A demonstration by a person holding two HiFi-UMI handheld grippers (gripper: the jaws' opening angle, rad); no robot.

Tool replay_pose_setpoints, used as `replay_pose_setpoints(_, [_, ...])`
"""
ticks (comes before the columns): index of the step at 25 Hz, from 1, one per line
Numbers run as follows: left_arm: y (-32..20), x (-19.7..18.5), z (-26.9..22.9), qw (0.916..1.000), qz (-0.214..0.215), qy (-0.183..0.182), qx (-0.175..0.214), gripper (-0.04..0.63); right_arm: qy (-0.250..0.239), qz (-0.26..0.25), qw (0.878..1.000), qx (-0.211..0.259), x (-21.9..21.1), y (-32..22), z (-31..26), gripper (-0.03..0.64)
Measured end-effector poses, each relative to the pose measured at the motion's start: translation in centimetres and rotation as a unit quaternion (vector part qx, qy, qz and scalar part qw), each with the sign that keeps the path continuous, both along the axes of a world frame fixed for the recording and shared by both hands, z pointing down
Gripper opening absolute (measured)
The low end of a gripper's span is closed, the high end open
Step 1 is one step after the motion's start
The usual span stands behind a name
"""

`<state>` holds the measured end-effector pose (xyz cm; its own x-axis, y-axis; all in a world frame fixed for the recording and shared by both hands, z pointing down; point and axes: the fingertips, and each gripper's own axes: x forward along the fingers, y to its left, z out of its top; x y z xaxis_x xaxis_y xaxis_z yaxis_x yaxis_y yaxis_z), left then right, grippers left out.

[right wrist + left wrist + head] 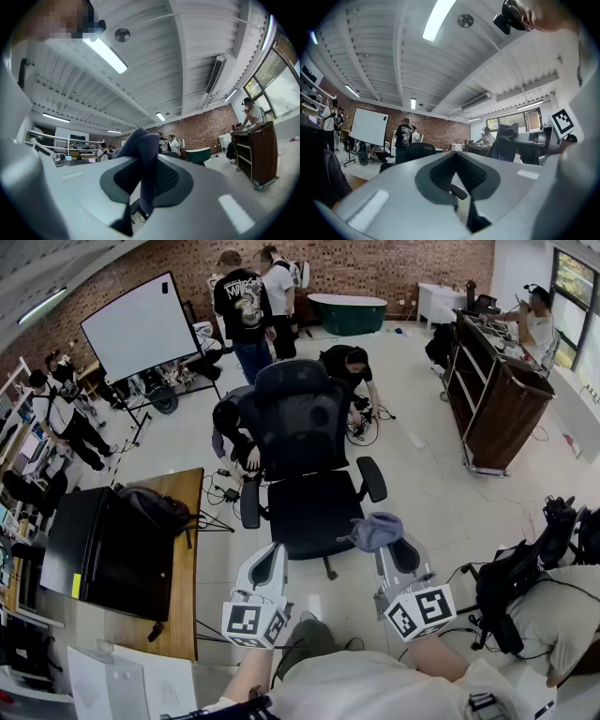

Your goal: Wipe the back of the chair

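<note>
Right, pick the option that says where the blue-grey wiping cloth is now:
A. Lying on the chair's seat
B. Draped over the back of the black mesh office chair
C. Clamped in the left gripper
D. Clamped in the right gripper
D: the right gripper view shows the blue-grey wiping cloth pinched between the jaws of the right gripper, while the left gripper has nothing between its jaws.
</note>
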<state>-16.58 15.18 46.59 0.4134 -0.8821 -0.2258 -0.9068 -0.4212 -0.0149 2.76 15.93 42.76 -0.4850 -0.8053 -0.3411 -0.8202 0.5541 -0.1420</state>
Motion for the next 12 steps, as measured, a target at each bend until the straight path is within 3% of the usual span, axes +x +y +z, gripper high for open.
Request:
replay_pose_setpoints(4, [-5.4,-1.1,0.0,0.9998,-0.002,-0.005,0.021,0.052,0.004,0.004,1.0,0.01,-0.6,-4.6,0.5,0.052])
replay_pose_setpoints(8, [-11.4,-2.6,0.9,0.9999,0.009,-0.008,0.012,0.052,-0.002,0.004,1.0,-0.008,-2.6,-10.2,2.1,0.052])
replay_pose_setpoints(12, [-15.7,-5.3,-0.3,0.9993,0.003,-0.005,0.038,0.052,0.012,-0.002,1.0,0.006,-5.3,-15.1,1.7,0.052])
